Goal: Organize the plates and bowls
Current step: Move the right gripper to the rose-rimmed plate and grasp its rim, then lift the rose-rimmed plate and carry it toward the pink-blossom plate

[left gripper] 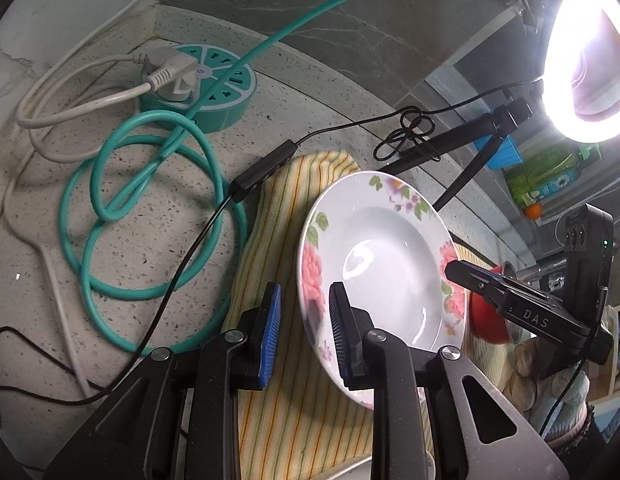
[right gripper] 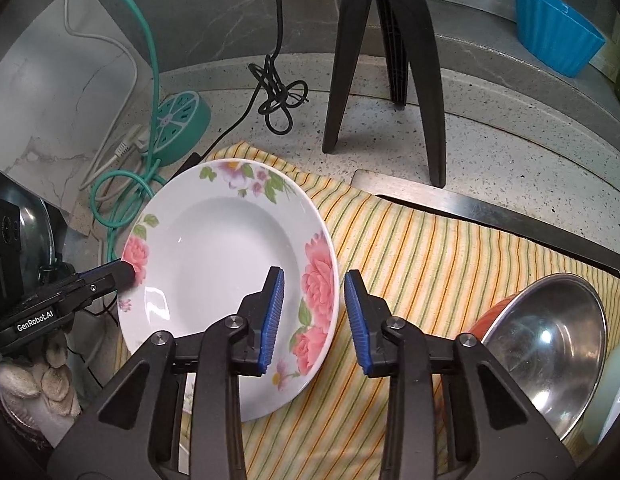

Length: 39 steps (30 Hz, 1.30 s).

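Observation:
A white plate with pink flowers (left gripper: 374, 256) is tilted up over a striped yellow towel (left gripper: 286, 412); it also shows in the right wrist view (right gripper: 222, 276). My left gripper (left gripper: 304, 334) is open, its fingers on either side of the plate's left rim without pressing it. My right gripper (right gripper: 314, 316) is open, its fingers on either side of the plate's right rim. Each gripper shows in the other's view, the right one (left gripper: 466, 276) and the left one (right gripper: 118, 272), both at the rim. A steel bowl with a red outside (right gripper: 546, 344) lies on the towel at the right.
A round teal power strip (left gripper: 198, 80) with teal and white cables lies on the speckled counter (left gripper: 158, 216) at the left. A black tripod (right gripper: 386, 60) and a lit ring lamp (left gripper: 586, 52) stand behind. A blue cup (right gripper: 554, 36) is at the back right.

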Each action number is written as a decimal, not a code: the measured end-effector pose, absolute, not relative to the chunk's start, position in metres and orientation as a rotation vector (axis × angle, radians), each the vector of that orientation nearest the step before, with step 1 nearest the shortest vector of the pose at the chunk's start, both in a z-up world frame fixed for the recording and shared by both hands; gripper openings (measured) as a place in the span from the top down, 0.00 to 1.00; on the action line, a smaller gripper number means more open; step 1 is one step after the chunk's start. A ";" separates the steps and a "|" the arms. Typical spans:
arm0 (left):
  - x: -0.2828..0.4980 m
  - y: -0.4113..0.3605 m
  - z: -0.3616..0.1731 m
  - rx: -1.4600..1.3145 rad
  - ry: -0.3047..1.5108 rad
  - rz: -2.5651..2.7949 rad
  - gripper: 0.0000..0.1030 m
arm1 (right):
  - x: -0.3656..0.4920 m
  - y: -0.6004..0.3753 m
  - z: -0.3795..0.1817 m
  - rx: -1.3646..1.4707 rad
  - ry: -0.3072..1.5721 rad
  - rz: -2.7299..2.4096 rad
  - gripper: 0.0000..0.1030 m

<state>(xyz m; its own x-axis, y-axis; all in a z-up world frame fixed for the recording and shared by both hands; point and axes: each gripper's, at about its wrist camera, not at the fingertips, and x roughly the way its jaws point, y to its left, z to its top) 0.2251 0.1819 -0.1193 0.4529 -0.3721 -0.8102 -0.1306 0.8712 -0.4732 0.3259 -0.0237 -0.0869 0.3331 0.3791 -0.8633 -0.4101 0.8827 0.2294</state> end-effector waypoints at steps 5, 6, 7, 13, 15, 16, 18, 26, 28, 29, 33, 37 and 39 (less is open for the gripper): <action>0.229 0.175 -0.121 -0.499 1.104 -0.169 0.84 | 0.329 -0.021 -0.089 -0.038 1.126 0.513 0.75; 0.230 0.174 -0.121 -0.496 1.103 -0.174 0.84 | 0.329 -0.022 -0.089 -0.035 1.128 0.515 0.75; 0.231 0.173 -0.121 -0.488 1.104 -0.171 0.84 | 0.329 -0.023 -0.088 -0.033 1.135 0.519 0.76; 0.234 0.168 -0.120 -0.450 1.108 -0.162 0.84 | 0.332 -0.031 -0.088 0.033 1.154 0.537 0.76; 0.233 0.168 -0.120 -0.452 1.109 -0.162 0.84 | 0.331 -0.034 -0.088 0.070 1.163 0.548 0.76; 0.233 0.169 -0.120 -0.453 1.109 -0.161 0.84 | 0.330 -0.037 -0.088 0.089 1.167 0.556 0.77; 0.231 0.170 -0.119 -0.455 1.108 -0.155 0.84 | 0.327 -0.040 -0.086 0.104 1.166 0.564 0.78; 0.223 0.175 -0.111 -0.474 1.096 -0.145 0.84 | 0.313 -0.042 -0.074 0.105 1.151 0.568 0.78; 0.219 0.175 -0.107 -0.471 1.088 -0.146 0.84 | 0.310 -0.046 -0.070 0.115 1.147 0.570 0.78; 0.218 0.174 -0.104 -0.466 1.084 -0.146 0.84 | 0.308 -0.047 -0.068 0.118 1.145 0.569 0.78; 0.211 0.172 -0.096 -0.463 1.072 -0.151 0.84 | 0.299 -0.054 -0.059 0.137 1.135 0.572 0.78; 0.203 0.166 -0.086 -0.455 1.065 -0.169 0.84 | 0.287 -0.066 -0.051 0.151 1.126 0.579 0.78; 0.199 0.161 -0.080 -0.443 1.059 -0.179 0.84 | 0.277 -0.073 -0.046 0.154 1.119 0.581 0.78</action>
